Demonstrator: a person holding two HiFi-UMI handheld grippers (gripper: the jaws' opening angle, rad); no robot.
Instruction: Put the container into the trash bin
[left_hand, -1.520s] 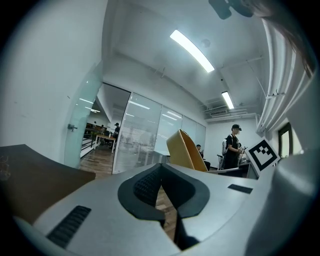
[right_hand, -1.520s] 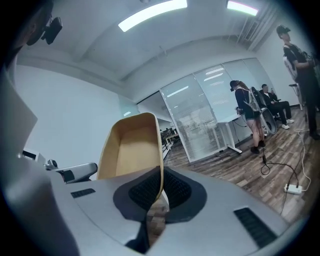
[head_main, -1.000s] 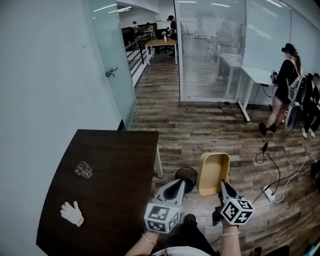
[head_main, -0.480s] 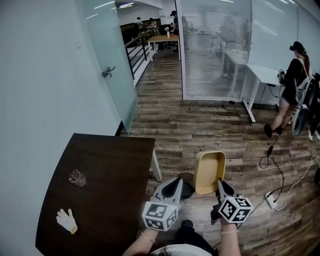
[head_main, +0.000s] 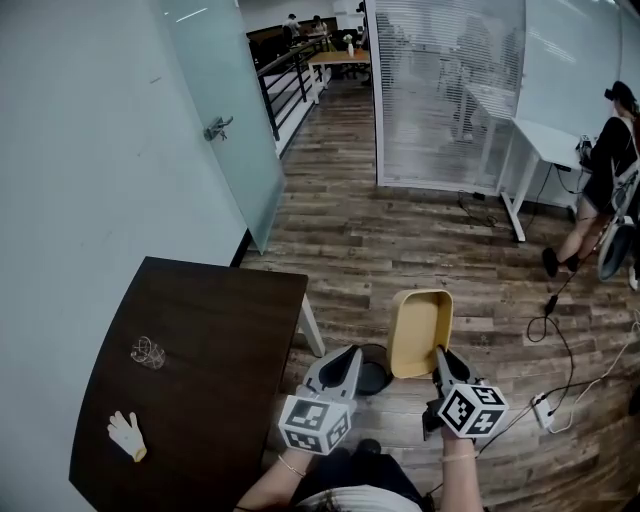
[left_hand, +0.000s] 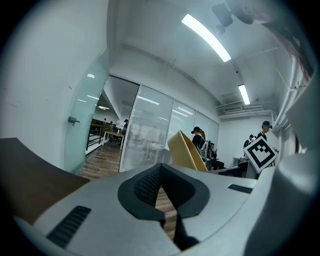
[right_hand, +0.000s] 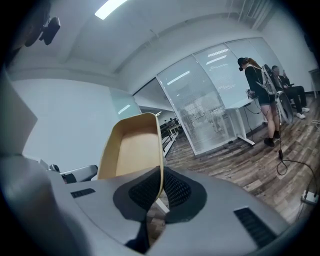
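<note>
A tan rectangular container (head_main: 420, 333) stands on edge in the air, its hollow side toward me. My right gripper (head_main: 440, 354) is shut on its near rim. In the right gripper view the container (right_hand: 132, 147) rises above the jaws, with its thin wall pinched between the pads (right_hand: 175, 190). A black round trash bin (head_main: 373, 377) stands on the floor just left of the container, partly hidden by my left gripper (head_main: 347, 358). That gripper is shut with nothing in it. In the left gripper view the container (left_hand: 186, 152) shows to the right of the gripper (left_hand: 161, 170).
A dark brown table (head_main: 210, 340) stands at the left against the wall, bearing a white glove (head_main: 127, 435) and a small clear crumpled thing (head_main: 147, 352). Cables and a power strip (head_main: 545, 408) lie on the wood floor at the right. A person (head_main: 600, 190) stands far right by a white desk (head_main: 545, 150).
Both grippers have moved forward over the floor together with the container. The trash bin now lies closer under them, more hidden by the left gripper. Both stay shut.
</note>
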